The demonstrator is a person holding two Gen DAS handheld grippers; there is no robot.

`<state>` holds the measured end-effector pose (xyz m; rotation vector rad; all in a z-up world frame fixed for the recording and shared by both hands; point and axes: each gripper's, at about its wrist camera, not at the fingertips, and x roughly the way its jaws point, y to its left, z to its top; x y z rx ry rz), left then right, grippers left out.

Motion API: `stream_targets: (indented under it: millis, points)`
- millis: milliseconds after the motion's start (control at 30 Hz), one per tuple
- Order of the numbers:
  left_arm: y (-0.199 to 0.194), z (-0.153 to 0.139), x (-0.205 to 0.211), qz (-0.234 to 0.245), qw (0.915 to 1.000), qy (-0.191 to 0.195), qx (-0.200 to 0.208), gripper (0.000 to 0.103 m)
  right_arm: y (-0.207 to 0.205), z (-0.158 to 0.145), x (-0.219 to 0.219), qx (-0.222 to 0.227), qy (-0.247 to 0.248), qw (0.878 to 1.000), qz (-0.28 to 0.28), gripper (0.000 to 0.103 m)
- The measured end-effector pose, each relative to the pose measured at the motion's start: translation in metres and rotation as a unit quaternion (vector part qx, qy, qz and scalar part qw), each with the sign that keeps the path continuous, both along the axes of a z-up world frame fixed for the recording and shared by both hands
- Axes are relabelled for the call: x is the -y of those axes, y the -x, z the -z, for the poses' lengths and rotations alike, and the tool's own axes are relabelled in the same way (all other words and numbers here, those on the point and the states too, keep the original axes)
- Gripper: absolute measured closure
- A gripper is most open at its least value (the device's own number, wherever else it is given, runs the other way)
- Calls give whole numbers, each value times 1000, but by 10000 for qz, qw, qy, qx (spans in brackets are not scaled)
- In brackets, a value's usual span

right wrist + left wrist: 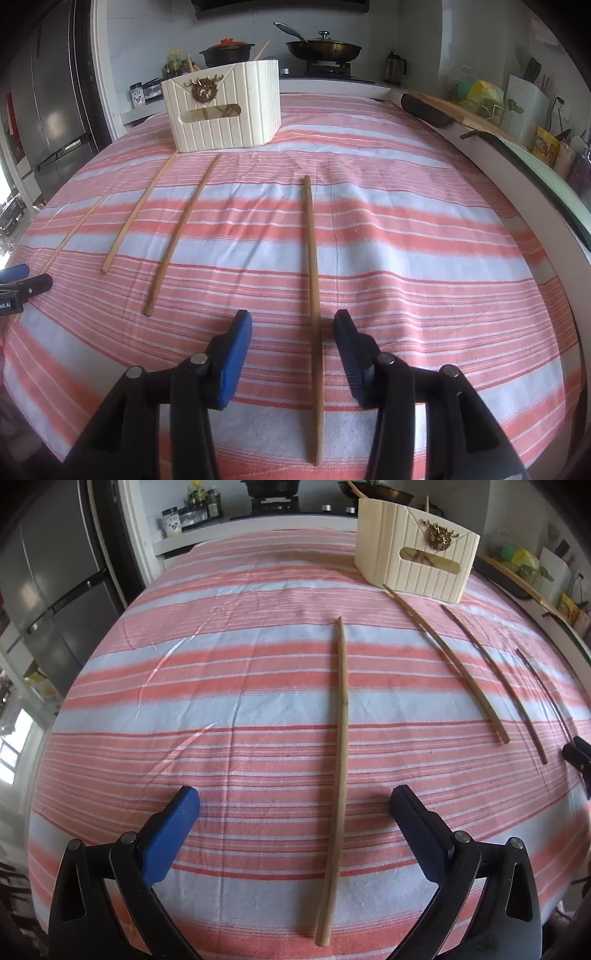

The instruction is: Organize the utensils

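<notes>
Right wrist view showed the right gripper [291, 325] with fingers apart, a chopstick [312, 295] lying lengthwise between them on the surface [424, 258]; left gripper [295, 805] likewise straddled another chopstick [341, 757].

I read even daylight, window [14, 753] glare far left; soft shadows, heavy fisheye bending, dark corners.
</notes>
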<state>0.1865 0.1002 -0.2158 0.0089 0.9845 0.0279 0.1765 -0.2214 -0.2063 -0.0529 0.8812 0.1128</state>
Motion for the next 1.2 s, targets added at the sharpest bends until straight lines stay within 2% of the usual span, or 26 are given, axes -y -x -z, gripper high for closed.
stream_targets:
  millis: [200,333,533,600,700,767,833,1000,1100,1133,1167,1200]
  points:
    - [0,-1,2,19,10000,34,9,1,-7,-2,-1,-248,77,9996,-58,54]
    - [-4,-4,0,396,9988,110,-268,1,-11,-3,-1,-404,109,9989,-223,53]
    - [-23,-18,-6,1056,9915,392,-654,1,-36,-9,7,-1329,-14,9871,-891,52]
    - [-34,-23,-4,1193,9899,338,-691,1,-48,-10,11,-1660,-87,9809,-1013,52]
    - [-55,-23,4,1326,9879,202,-777,4,-69,-10,12,-1857,-106,9772,-1023,55]
    - [-72,-19,7,1384,9860,181,-915,14,-84,-10,9,-1868,-51,9771,-1021,59]
    - [-89,-12,9,1372,9845,158,-1077,20,-99,-10,6,-1861,-26,9776,-987,60]
    - [-119,-9,21,1407,9831,-53,-1167,25,-138,-9,0,-1861,-169,9788,-839,61]
    - [-137,-11,30,1426,9825,-102,-1196,38,-160,-8,-7,-1827,-140,9799,-785,61]
    - [-141,-12,32,1418,9827,-111,-1188,45,-166,-8,-9,-1814,-123,9803,-771,61]
    - [-144,-12,34,1407,9833,-148,-1149,55,-170,-8,-12,-1805,-86,9806,-760,63]
    - [-147,-13,36,1375,9842,-200,-1097,59,-175,-8,-14,-1771,-3,9815,-729,70]
